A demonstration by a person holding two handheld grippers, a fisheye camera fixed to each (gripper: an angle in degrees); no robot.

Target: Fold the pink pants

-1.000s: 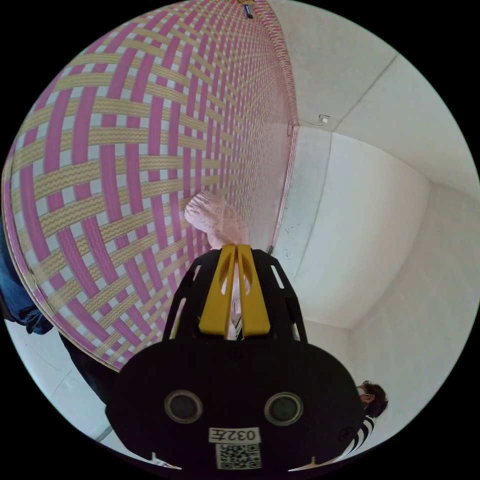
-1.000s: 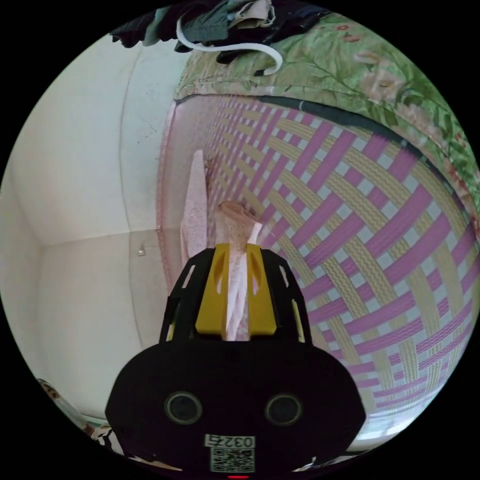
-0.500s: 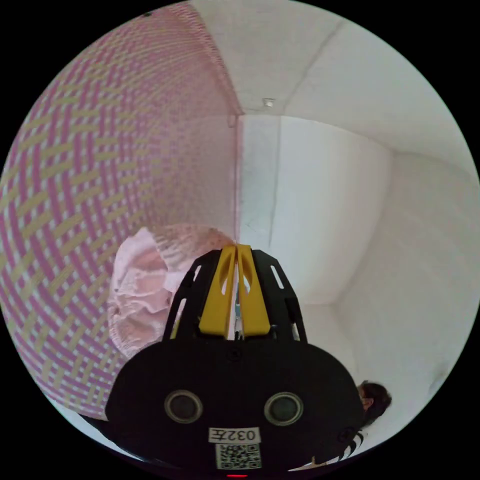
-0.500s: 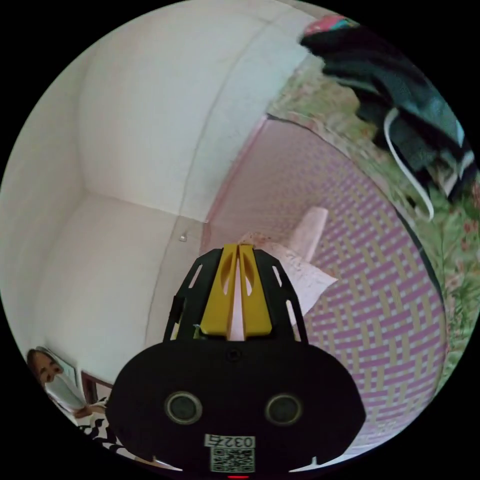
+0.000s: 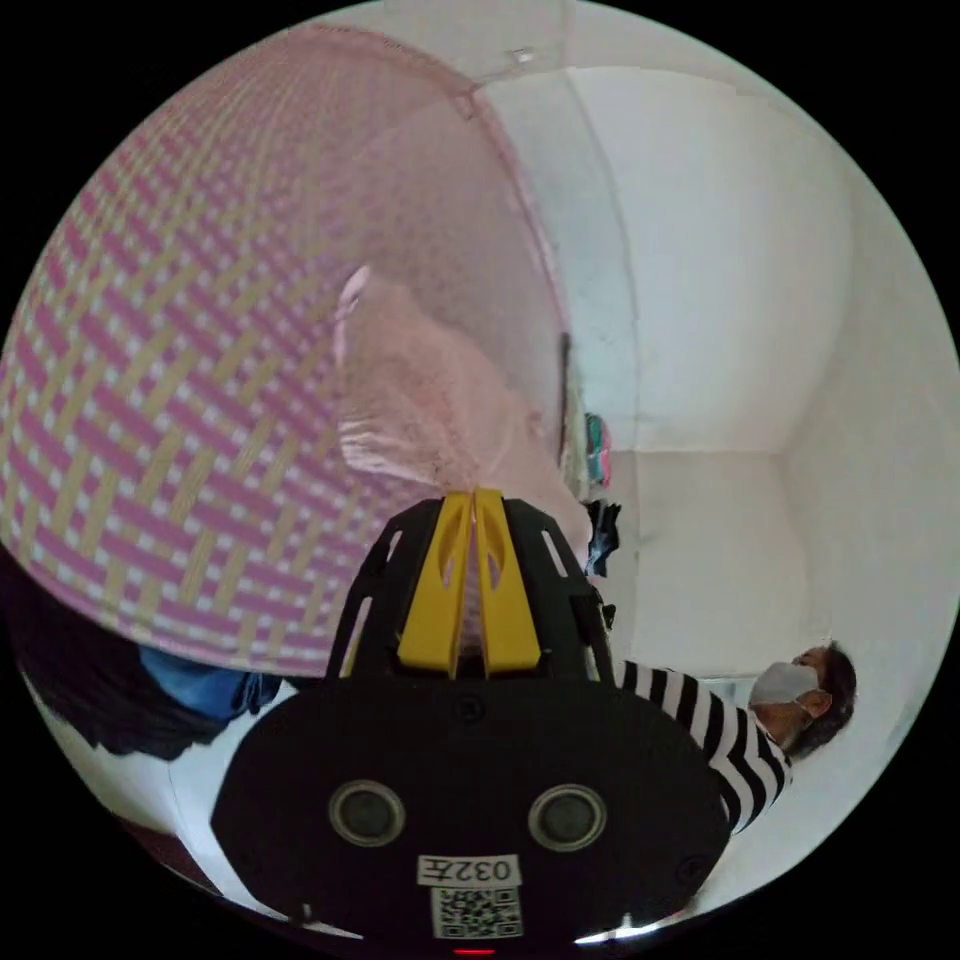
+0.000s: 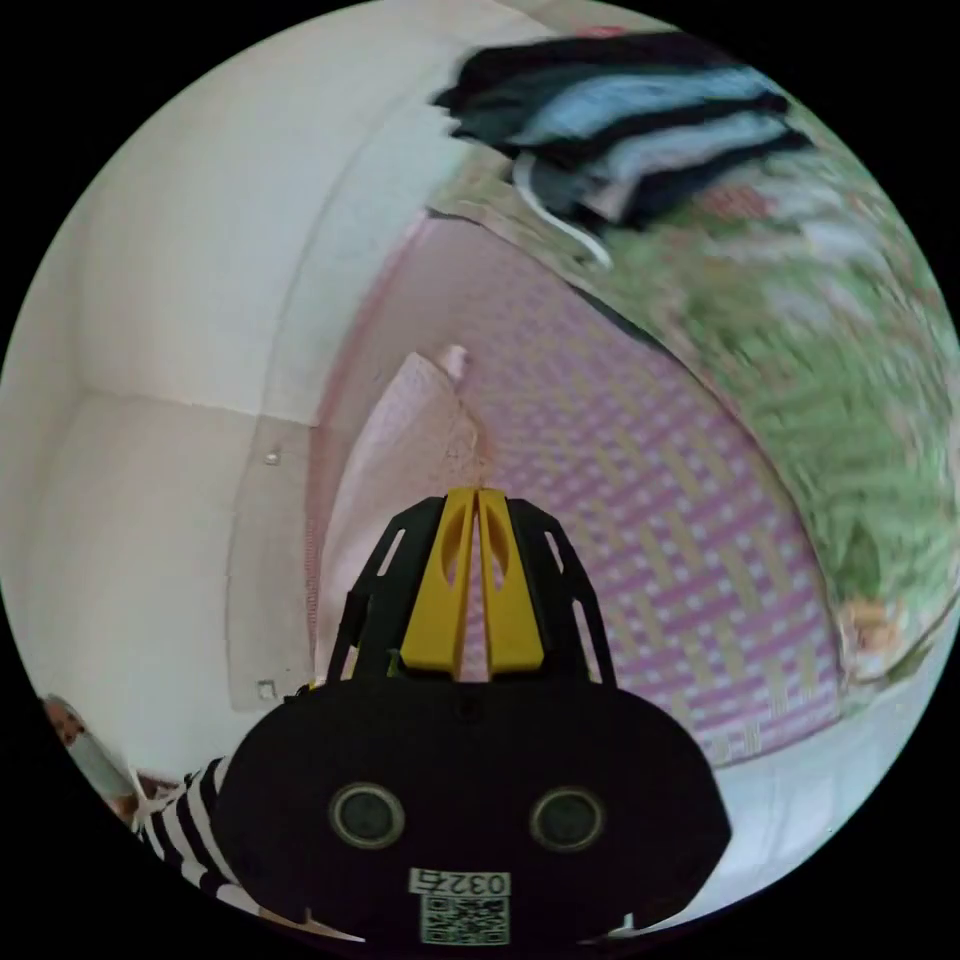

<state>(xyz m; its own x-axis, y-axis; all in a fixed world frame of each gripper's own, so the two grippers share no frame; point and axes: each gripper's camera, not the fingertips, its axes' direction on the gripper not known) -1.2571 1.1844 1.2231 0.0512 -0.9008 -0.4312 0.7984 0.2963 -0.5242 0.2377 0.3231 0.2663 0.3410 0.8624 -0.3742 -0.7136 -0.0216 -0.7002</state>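
In the left gripper view, the left tongs, yellow-jawed on a black frame, are drawn narrow with the jaws almost meeting, and a sliver of pink cloth seems to show in the slot between them, so they look to be pinching an edge of the pale pink speckled cotton pants, though the blur leaves that a judgement. The pants lie on the pink-and-yellow woven plastic mat, spreading away from the jaw tips up and to the left in this view, their long axis running roughly on from the tongs. Beyond the mat stand the plain white walls; a person in a black-and-white striped top sits low at the right, and a crumple of blue denim cloth lies at the mat's near edge. In the right gripper view, the right tongs are likewise nearly closed; whether any cloth is caught between them I cannot tell. Here the pants lie as a long narrow shape just left of the jaw tips, stretching away up the mat, so both tongs sit at the same near end and the far end is the free one. A heap of dark and light blue clothes rests on the green floral bedspread past the mat.
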